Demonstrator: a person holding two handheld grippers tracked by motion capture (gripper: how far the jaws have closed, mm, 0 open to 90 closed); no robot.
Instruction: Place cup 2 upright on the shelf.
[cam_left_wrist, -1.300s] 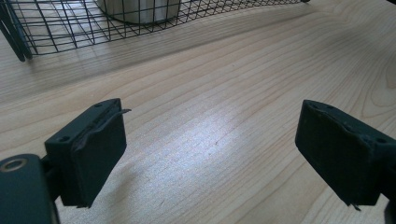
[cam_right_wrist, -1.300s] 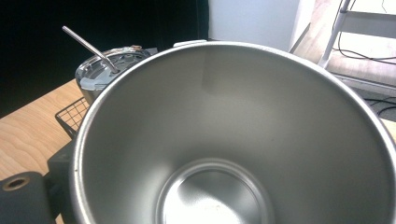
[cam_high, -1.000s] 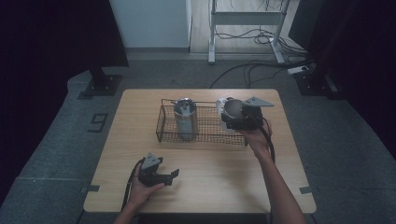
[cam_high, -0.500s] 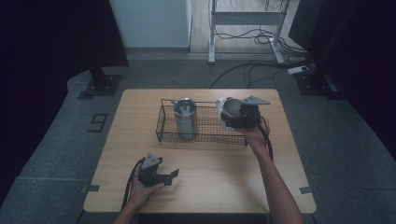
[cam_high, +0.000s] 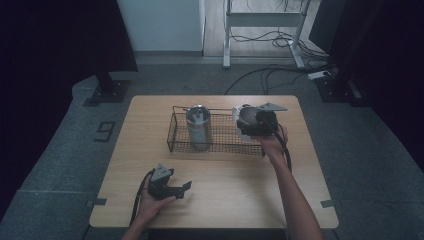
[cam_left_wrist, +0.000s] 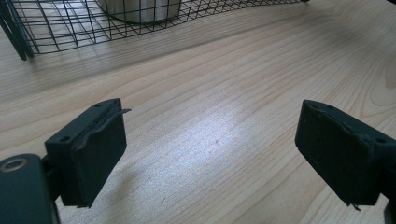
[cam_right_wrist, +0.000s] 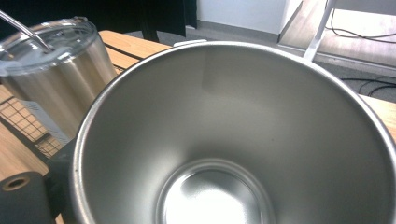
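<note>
A black wire basket (cam_high: 172, 135) stands mid-table with a lidded steel tumbler (cam_high: 198, 127) upright in its left half. At the basket's right end my right gripper (cam_high: 255, 122) is shut on an open steel cup (cam_high: 243, 116), held at rim height. In the right gripper view the cup's (cam_right_wrist: 233, 140) bare inside faces the camera, with the tumbler (cam_right_wrist: 51, 70) and its straw to the left. My left gripper (cam_high: 182, 189) rests near the table's front left, open. Its jaws (cam_left_wrist: 210, 154) stand wide apart over bare wood, with the basket (cam_left_wrist: 56, 28) ahead.
The wooden table (cam_high: 235, 185) has free surface in front of the basket and on both sides. Beyond the table, cables (cam_high: 270, 75) lie on the grey floor, and a metal stand (cam_high: 227, 30) is at the back.
The right gripper with the cup has barely shifted at the basket's right end. The left gripper has stayed in place.
</note>
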